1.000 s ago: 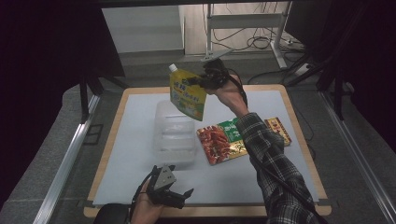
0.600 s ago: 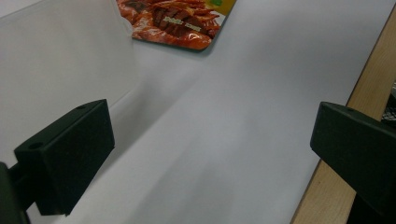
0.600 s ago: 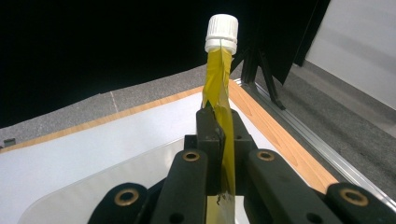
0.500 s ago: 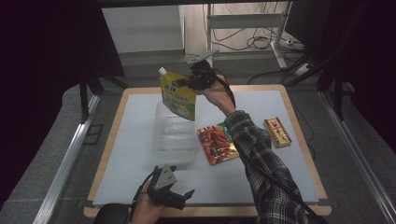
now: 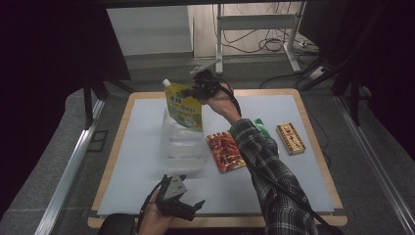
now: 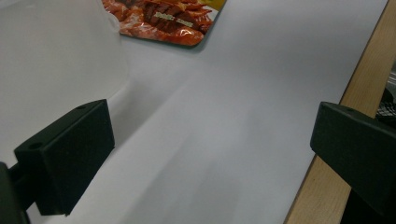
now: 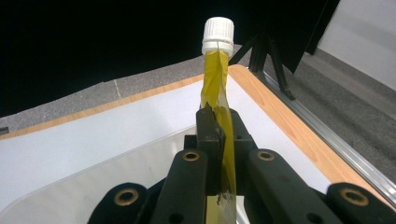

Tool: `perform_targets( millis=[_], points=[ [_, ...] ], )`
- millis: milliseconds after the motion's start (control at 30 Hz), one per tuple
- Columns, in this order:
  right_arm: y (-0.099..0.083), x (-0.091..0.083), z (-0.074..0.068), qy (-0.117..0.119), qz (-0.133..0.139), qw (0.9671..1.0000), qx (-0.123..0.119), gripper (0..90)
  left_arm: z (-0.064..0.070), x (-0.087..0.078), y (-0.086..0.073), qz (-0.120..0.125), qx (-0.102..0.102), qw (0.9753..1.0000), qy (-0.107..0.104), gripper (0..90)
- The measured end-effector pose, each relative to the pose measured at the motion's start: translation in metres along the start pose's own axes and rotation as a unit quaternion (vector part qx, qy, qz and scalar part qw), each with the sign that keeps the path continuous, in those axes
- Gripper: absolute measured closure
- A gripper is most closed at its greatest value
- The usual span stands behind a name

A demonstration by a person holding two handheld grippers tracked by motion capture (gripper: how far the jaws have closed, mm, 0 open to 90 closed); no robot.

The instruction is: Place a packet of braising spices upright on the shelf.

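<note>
A yellow spouted pouch [image 5: 185,105] with a white cap hangs above a clear plastic bin [image 5: 181,143] near the table's middle. My right gripper [image 5: 201,88] is shut on the pouch's upper edge; in the right gripper view the jaws pinch the yellow pouch [image 7: 218,88] edge-on, cap [image 7: 218,33] up, with the bin [image 7: 93,191] below. My left gripper [image 5: 188,208] rests open low at the front edge of the table. In the left gripper view its jaws stand wide apart over the white mat [image 6: 224,140], with the bin wall [image 6: 56,51] at left.
A red snack packet [image 5: 225,152] lies right of the bin, also the red packet [image 6: 163,18] ahead of the left gripper. A green item [image 5: 258,128] shows partly behind the right sleeve. A yellow-red box [image 5: 290,138] lies further right. The wooden table edge [image 6: 327,186] borders the mat.
My right gripper has carried the pouch leftward and lower, from beside the bin to above it. The left gripper has stayed put.
</note>
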State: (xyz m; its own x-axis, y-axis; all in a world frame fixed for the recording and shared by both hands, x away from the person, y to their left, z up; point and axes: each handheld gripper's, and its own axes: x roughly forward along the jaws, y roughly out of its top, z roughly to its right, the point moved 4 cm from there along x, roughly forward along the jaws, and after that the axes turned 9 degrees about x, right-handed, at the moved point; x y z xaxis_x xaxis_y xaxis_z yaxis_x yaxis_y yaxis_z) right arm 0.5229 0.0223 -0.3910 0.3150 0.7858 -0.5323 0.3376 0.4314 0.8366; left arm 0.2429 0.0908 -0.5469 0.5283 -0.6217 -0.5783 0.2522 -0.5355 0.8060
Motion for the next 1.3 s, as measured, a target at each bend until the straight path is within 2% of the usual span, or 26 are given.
perform_targets(
  millis=[233, 400, 500, 600, 633, 667, 767, 867, 900, 933, 967, 1000, 1033, 1067, 1167, 1200, 1233, 1300],
  points=[
    [-0.008, 0.006, 0.003, 0.003, 0.001, 0.9999, 0.017, 87.6, 0.002, 0.002, 0.0, -0.003, 0.003, 1.0, -0.001, 0.0],
    [-0.008, 0.006, 0.004, -0.006, -0.002, 0.9999, 0.011, 87.6, 0.002, 0.003, 0.0, -0.005, 0.005, 1.0, -0.002, 0.0],
    [-0.009, 0.01, 0.005, -0.008, 0.001, 0.9997, 0.025, 87.6, 0.003, 0.003, 0.0, -0.009, 0.008, 0.9999, -0.002, 0.0],
    [-0.009, 0.014, 0.004, -0.009, 0.002, 0.9997, 0.02, 87.5, 0.003, 0.003, 0.0, -0.009, 0.007, 0.9999, -0.002, 0.0],
    [-0.01, 0.017, 0.003, -0.011, -0.014, 0.9997, 0.019, 87.4, 0.003, 0.003, -0.001, -0.009, 0.007, 0.9999, -0.003, 0.0],
    [-0.012, 0.019, 0.002, -0.02, -0.018, 0.9995, 0.014, 87.3, 0.003, 0.003, -0.001, -0.009, 0.007, 0.9999, -0.002, 0.0],
    [-0.012, 0.018, 0.002, -0.008, -0.013, 0.9996, 0.023, 87.2, 0.002, 0.003, 0.0, -0.007, 0.005, 1.0, -0.002, 0.0],
    [-0.011, 0.018, 0.001, -0.015, -0.017, 0.9996, 0.018, 85.3, 0.002, 0.003, -0.001, -0.01, 0.007, 0.9999, -0.002, 0.0],
    [-0.011, 0.018, -0.001, -0.023, -0.021, 0.9995, 0.007, 79.6, 0.002, 0.003, -0.001, -0.01, 0.007, 0.9999, -0.002, 0.0],
    [-0.011, 0.018, -0.001, -0.023, -0.021, 0.9995, 0.007, 79.6, 0.001, 0.003, -0.001, -0.01, 0.007, 0.9999, -0.001, 0.0],
    [-0.011, 0.016, -0.001, -0.026, -0.018, 0.9995, 0.006, 72.4, 0.002, 0.003, -0.001, -0.01, 0.008, 0.9999, -0.001, 0.0],
    [-0.011, 0.016, -0.001, -0.026, -0.018, 0.9995, 0.006, 72.4, 0.002, 0.003, -0.001, -0.01, 0.008, 0.9999, -0.001, 0.0],
    [-0.01, 0.012, -0.002, -0.032, -0.016, 0.9993, 0.013, 64.1, 0.002, 0.003, -0.001, -0.009, 0.008, 0.9999, 0.0, 0.0],
    [-0.01, 0.012, -0.002, -0.032, -0.016, 0.9993, 0.013, 64.1, 0.002, 0.003, -0.001, -0.009, 0.008, 0.9999, 0.0, 0.0],
    [-0.01, 0.004, -0.001, -0.034, -0.017, 0.9992, 0.01, 51.1, 0.001, 0.003, -0.001, -0.009, 0.008, 0.9999, 0.0, 0.0],
    [-0.01, 0.004, -0.001, -0.034, -0.017, 0.9992, 0.01, 51.1, 0.001, 0.003, -0.001, -0.009, 0.008, 0.9999, 0.0, 0.0],
    [-0.01, 0.001, -0.002, -0.033, -0.018, 0.9993, 0.009, 45.8, 0.001, 0.003, -0.001, -0.009, 0.008, 0.9999, 0.0, 0.0],
    [-0.01, -0.001, -0.002, -0.036, -0.018, 0.9991, 0.008, 43.0, 0.002, 0.003, 0.0, -0.006, 0.005, 1.0, 0.0, 0.0]
  ],
)
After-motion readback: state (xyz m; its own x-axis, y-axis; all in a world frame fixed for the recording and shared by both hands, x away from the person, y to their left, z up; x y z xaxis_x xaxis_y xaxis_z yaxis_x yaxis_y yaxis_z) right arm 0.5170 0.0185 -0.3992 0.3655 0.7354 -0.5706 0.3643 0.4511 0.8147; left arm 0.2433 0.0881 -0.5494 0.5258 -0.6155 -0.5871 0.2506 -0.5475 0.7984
